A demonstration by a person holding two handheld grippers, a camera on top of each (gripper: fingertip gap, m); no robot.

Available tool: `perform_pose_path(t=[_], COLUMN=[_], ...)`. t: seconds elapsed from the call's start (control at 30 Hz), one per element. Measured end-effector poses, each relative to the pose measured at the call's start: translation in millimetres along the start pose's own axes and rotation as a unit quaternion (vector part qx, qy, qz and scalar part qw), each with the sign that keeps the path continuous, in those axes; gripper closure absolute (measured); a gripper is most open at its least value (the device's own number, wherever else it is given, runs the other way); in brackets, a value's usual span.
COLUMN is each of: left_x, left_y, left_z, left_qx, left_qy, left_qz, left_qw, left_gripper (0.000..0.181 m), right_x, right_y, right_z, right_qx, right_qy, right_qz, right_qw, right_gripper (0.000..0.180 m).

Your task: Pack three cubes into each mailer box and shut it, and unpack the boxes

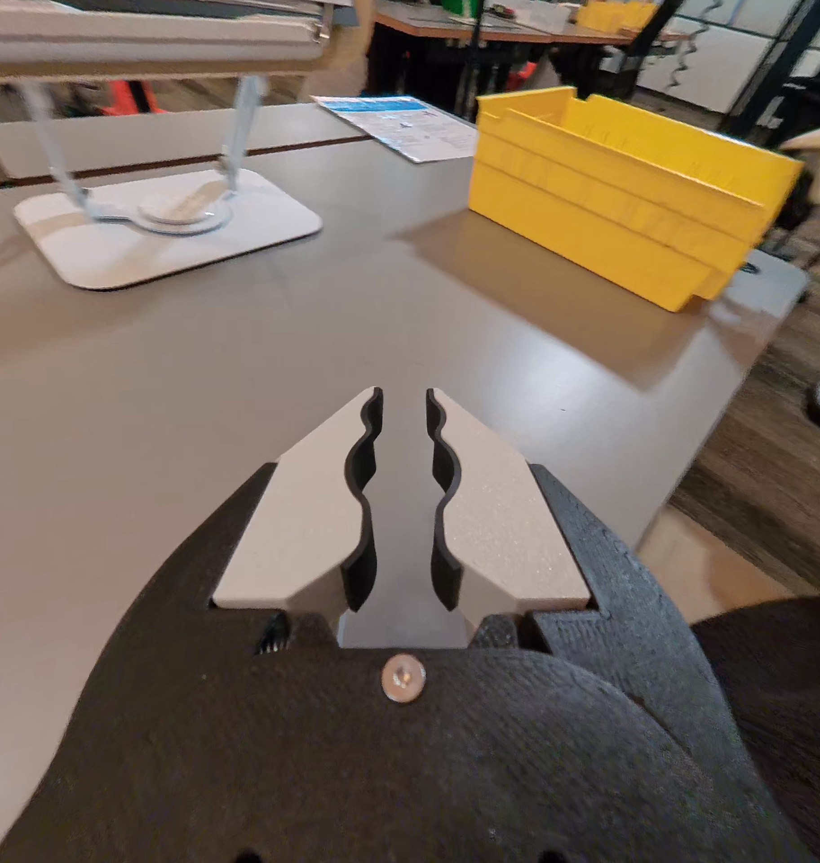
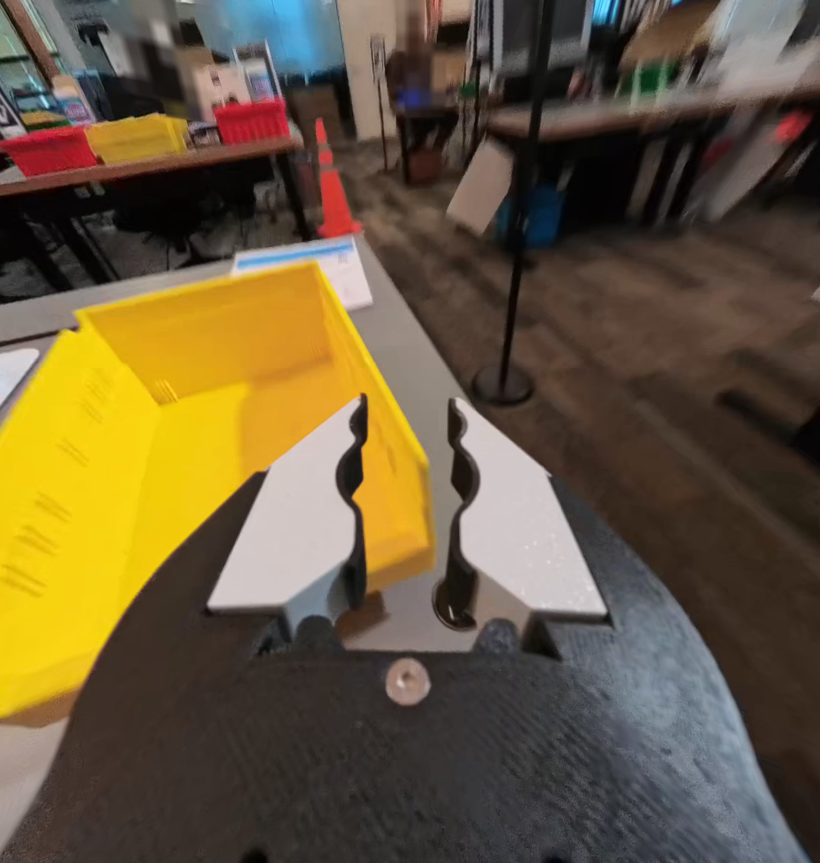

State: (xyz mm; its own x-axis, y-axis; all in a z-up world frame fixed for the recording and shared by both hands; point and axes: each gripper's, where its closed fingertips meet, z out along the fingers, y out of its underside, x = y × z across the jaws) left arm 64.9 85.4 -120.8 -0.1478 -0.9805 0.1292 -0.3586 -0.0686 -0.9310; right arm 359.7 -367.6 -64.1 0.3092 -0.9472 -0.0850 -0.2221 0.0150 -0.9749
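While the left gripper point(image 1: 403, 397) hangs over bare worktop point(image 1: 212, 373), fingers slightly parted and holding nothing, a yellow bin point(image 1: 608, 196) sits ahead to its right. Right gripper point(image 2: 408, 406), fingers parted and unladen, straddles that bin's point(image 2: 202, 420) near right wall. No mailer box or cubes show.

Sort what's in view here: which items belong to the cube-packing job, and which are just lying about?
Job-related:
- left gripper, open, holding nothing
- right gripper, open, holding nothing
- yellow bin, looks empty; probably task storage
No cubes or mailer boxes are visible.

Lying about:
- white stand base
- printed sheet
- orange cone
- black pole stand
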Motion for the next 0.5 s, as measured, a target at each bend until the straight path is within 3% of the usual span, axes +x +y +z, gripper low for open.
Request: perform_pose_path(t=[0.07,0.17,0.27,0.33,0.43,0.5], left_x=[-26,-76,-125,-163,-209,-232], left_y=[-4,-25,-51,-49,-16,12], left_z=[-7,-35,-84,-119,-155,-167], left_qx=[-0.002,0.015,0.066,0.055,-0.013,-0.059], left_qy=[-0.063,-0.179,-0.295,-0.385,-0.456,-0.468], left_qz=[0.003,0.012,0.047,0.065,0.035,-0.010], left_qw=[0.998,0.984,0.952,0.919,0.889,0.882], left_gripper=[0.162,0.158,0.154,0.140,0.116,0.107], right_x=[-53,-188,-325,-381,-417,-417], right_y=[-42,-64,-12,41,79,87], right_z=[-28,-64,-99,-114,-134,-134], right_qx=[0.073,0.135,0.083,0.005,-0.044,-0.041], right_qy=[-0.034,-0.196,-0.389,-0.458,-0.520,-0.520], right_qz=[-0.052,-0.065,-0.042,-0.066,-0.106,-0.131], right_qw=[0.995,0.969,0.916,0.886,0.846,0.843], right_gripper=[0.146,0.148,0.145,0.143,0.144,0.147])
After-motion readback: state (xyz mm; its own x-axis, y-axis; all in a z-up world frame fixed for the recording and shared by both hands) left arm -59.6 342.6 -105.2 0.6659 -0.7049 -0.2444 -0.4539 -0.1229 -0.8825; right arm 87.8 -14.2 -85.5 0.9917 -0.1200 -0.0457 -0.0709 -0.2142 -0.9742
